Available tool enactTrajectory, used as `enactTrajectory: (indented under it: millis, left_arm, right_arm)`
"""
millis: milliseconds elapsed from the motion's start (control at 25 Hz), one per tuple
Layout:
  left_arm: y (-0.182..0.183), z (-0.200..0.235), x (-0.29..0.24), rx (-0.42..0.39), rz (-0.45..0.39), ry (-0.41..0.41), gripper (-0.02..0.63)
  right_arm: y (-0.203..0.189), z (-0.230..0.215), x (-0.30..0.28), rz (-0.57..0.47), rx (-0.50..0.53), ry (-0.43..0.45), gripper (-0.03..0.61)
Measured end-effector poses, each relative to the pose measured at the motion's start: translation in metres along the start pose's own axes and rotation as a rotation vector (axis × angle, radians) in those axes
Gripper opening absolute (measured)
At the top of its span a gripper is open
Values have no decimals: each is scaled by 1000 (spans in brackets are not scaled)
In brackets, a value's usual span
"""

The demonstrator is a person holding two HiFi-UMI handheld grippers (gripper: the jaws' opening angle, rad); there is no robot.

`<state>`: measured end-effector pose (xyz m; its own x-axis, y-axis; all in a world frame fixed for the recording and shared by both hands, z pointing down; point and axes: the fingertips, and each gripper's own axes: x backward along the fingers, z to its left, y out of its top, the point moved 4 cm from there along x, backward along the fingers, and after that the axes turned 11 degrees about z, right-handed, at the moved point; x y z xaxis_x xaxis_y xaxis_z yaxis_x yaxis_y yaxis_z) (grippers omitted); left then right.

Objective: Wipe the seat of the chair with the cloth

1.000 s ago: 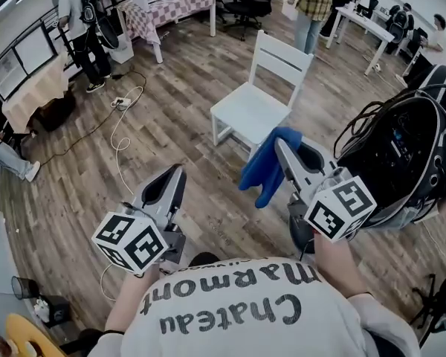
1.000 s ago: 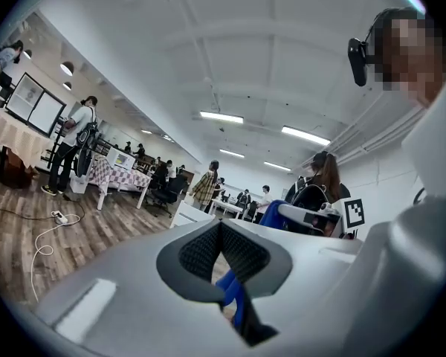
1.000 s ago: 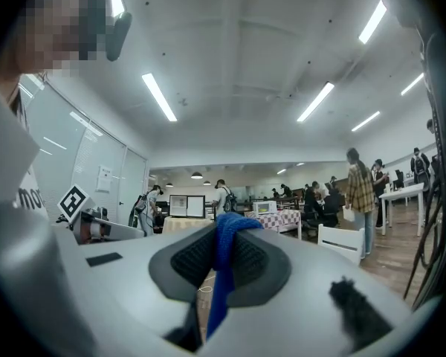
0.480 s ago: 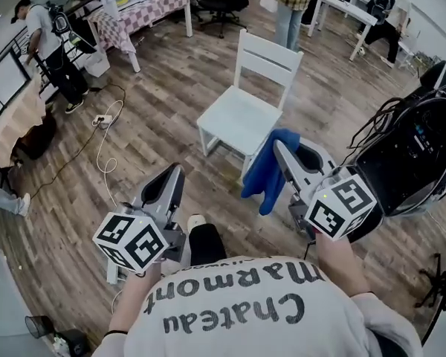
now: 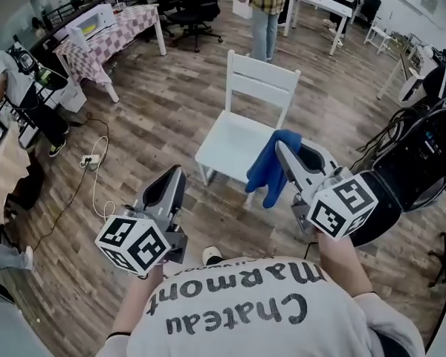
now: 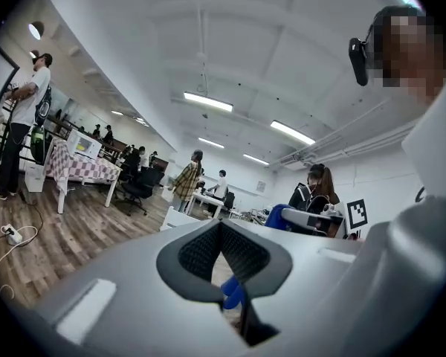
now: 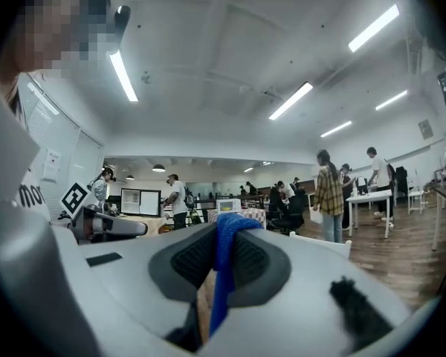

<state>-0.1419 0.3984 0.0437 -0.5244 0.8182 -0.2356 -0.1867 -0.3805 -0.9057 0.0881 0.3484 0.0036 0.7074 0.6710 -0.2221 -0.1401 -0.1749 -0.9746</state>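
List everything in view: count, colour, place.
chair: one, white, mid-floor, ahead.
cloth: one, blue, hanging from the right gripper.
table: one, checked cover, far left.
desk: one, white, far right.
office chair: one, black, far centre.
power strip: one, white, floor left.
backpack: one, black, right.
bystander: one, plaid shirt, behind chair.
left gripper: grey, shut, empty.
right gripper: grey, shut on cloth.

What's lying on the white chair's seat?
Nothing that shows: the seat looks bare. The blue cloth, held in the right claw, hangs in front and covers its near right corner.
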Motion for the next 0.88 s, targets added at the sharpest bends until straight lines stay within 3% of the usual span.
enactTrajectory:
  millis: [320,480,880]
  left_arm:
    - [40,92,-46,-34,61,-58,8]
    - [44,130,-68,-37,86,-71,8]
    - [55,165,-166,14,103,-141,8]
  right_arm:
    - [20,-30,-97,-9,-19,-89,35]
    - [10,-43,-132,20,-23,-129,35]
    - [-21,-106,-206,152,-87,-113,35]
